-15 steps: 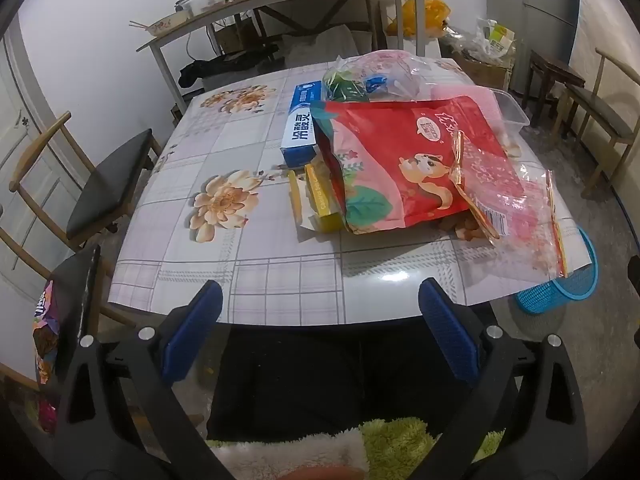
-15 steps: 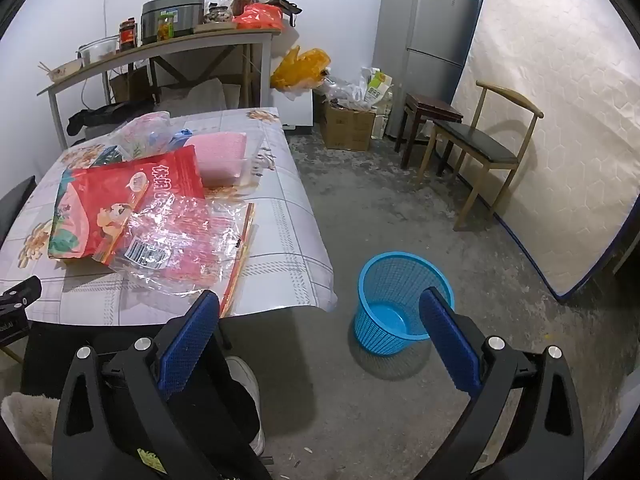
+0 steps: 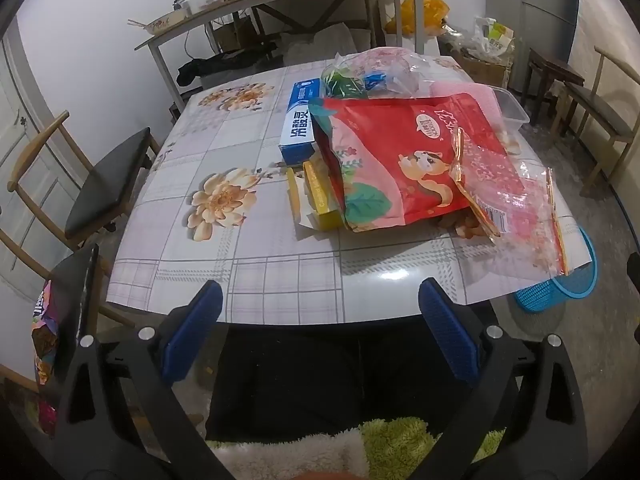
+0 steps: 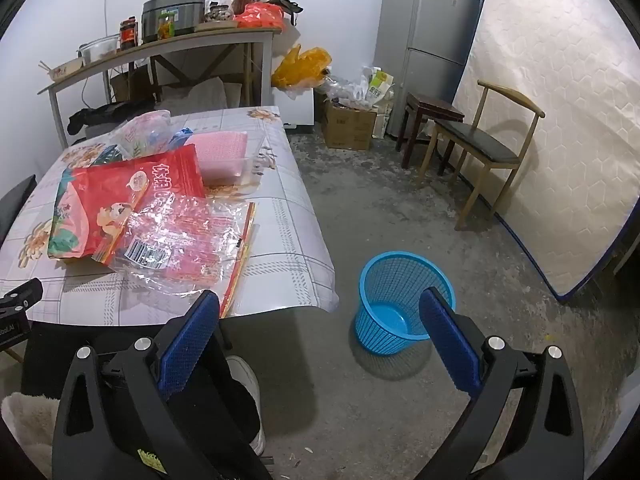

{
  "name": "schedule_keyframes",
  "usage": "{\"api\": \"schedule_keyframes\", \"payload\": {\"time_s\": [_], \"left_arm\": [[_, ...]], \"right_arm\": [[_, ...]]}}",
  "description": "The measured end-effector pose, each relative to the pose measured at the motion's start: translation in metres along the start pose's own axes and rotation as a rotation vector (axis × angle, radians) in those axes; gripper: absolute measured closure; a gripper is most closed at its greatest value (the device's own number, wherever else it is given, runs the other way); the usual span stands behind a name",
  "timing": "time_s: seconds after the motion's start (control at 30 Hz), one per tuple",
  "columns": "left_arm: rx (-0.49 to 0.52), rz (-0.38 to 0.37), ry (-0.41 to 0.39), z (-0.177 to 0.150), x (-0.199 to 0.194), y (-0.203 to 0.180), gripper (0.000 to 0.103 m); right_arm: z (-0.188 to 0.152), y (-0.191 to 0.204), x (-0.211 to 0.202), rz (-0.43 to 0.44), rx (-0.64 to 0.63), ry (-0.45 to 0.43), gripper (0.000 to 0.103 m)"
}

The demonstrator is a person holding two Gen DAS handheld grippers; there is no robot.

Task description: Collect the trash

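A table with a flowered cloth point(image 3: 248, 272) carries a heap of packaging. On top lies a red snack bag point(image 3: 404, 160) point(image 4: 120, 196), with a clear plastic bag point(image 3: 516, 208) point(image 4: 188, 240) draped over its right side. Beside them sit a blue-and-white box point(image 3: 298, 124), a small yellow box point(image 3: 320, 196) and a crumpled clear bag point(image 3: 376, 70). A blue mesh bin point(image 4: 402, 300) point(image 3: 560, 292) stands on the floor right of the table. My left gripper point(image 3: 320, 328) hovers open before the table's near edge. My right gripper point(image 4: 320, 336) is open over the floor, between table and bin.
A clear plastic container point(image 3: 508, 108) with a pink sheet point(image 4: 222, 152) sits at the far right of the table. Chairs point(image 3: 104, 184) point(image 4: 480, 152) stand left and right. A shelf table point(image 4: 160, 52), fridge point(image 4: 432, 40), mattress point(image 4: 560, 120) and boxes point(image 4: 348, 124) line the walls. A person's dark-trousered legs point(image 3: 320, 380) lie below.
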State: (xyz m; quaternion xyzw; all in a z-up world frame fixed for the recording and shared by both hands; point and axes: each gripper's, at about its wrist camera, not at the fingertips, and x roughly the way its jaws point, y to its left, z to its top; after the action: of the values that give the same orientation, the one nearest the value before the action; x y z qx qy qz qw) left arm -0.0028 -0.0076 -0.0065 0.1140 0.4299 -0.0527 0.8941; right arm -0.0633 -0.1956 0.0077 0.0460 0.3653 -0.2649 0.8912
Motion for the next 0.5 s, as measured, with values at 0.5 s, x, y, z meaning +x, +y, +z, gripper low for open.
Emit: {"api": "schedule_keyframes", "payload": {"time_s": [0.5], "left_arm": [[-0.003, -0.005, 0.005, 0.0015, 0.0035, 0.0045, 0.008]], "right_arm": [[0.0041, 0.0051, 0.0033, -0.001, -0.01, -0.001, 0.006]]}}
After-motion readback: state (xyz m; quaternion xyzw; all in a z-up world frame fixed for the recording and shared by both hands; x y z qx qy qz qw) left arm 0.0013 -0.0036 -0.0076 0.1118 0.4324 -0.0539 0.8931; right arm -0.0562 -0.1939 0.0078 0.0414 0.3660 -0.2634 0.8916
